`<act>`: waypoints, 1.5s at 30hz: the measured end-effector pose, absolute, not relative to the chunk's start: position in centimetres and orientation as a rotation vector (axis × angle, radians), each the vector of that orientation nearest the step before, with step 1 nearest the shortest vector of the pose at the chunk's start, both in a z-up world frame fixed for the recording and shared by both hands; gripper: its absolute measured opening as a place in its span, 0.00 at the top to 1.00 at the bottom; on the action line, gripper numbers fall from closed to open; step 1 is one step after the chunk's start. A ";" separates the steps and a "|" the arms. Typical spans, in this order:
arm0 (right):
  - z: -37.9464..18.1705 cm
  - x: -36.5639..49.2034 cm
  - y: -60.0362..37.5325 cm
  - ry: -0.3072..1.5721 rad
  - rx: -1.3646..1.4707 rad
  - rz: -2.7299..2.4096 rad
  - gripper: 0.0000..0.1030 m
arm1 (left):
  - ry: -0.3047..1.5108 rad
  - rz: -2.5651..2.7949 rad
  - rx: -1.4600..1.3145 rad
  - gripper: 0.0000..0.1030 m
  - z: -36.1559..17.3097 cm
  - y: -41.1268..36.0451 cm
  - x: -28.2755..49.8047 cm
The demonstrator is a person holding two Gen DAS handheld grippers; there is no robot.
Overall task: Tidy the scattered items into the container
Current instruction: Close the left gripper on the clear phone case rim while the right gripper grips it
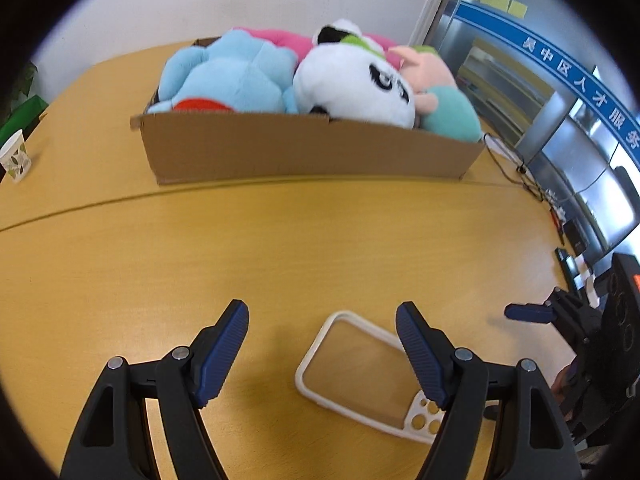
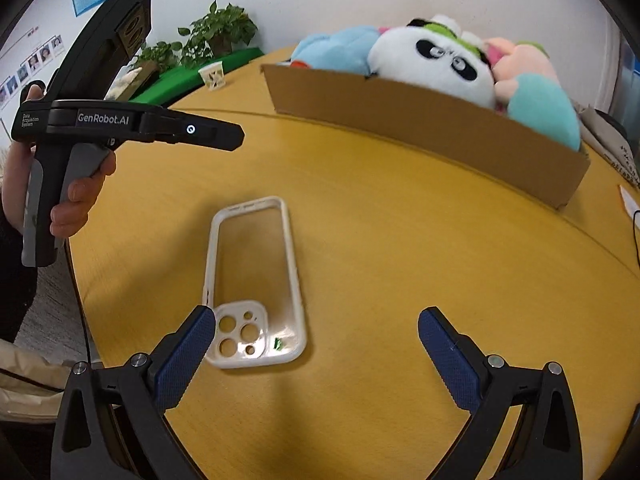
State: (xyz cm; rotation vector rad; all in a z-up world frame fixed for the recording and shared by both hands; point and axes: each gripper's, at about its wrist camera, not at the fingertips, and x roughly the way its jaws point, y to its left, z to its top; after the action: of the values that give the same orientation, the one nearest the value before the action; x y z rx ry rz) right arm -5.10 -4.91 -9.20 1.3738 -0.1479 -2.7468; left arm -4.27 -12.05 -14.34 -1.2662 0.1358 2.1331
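A clear phone case with a white rim (image 1: 360,372) lies flat on the yellow table, also in the right wrist view (image 2: 256,280). My left gripper (image 1: 322,320) is open and empty just above it, its right finger over the case's near corner. My right gripper (image 2: 316,320) is open and empty, its left finger beside the case's camera cut-out. A cardboard box (image 1: 304,152) stands farther back, holding a blue plush (image 1: 232,72), a panda plush (image 1: 352,80) and a pink and teal plush (image 1: 440,96). The box also shows in the right wrist view (image 2: 420,124).
A paper cup (image 1: 16,160) stands at the table's left edge, also seen far back in the right wrist view (image 2: 212,76). Black cables (image 1: 516,168) trail off the table's right side. Potted plants (image 2: 216,36) stand behind. The left gripper's handle (image 2: 100,128) is held in a hand at left.
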 end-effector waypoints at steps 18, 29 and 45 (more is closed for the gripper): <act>-11.8 -5.2 -2.2 -0.086 1.532 -2.808 0.19 | 0.204 2.042 -1.412 0.76 -18.9 -11.7 -1.8; -11.0 -5.6 0.3 -0.198 1.593 -2.860 0.38 | 0.131 2.026 -1.462 0.94 -19.3 -11.4 -1.0; -10.9 -6.3 -1.7 -0.198 1.578 -2.857 0.86 | 0.105 2.043 -1.455 0.95 -17.7 -11.0 -1.1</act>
State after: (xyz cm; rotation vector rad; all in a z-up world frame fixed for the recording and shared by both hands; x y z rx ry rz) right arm -6.29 -1.66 -10.92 1.5783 -0.1975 -2.8569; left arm -1.14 -10.97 -17.73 -1.4555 0.1048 2.0431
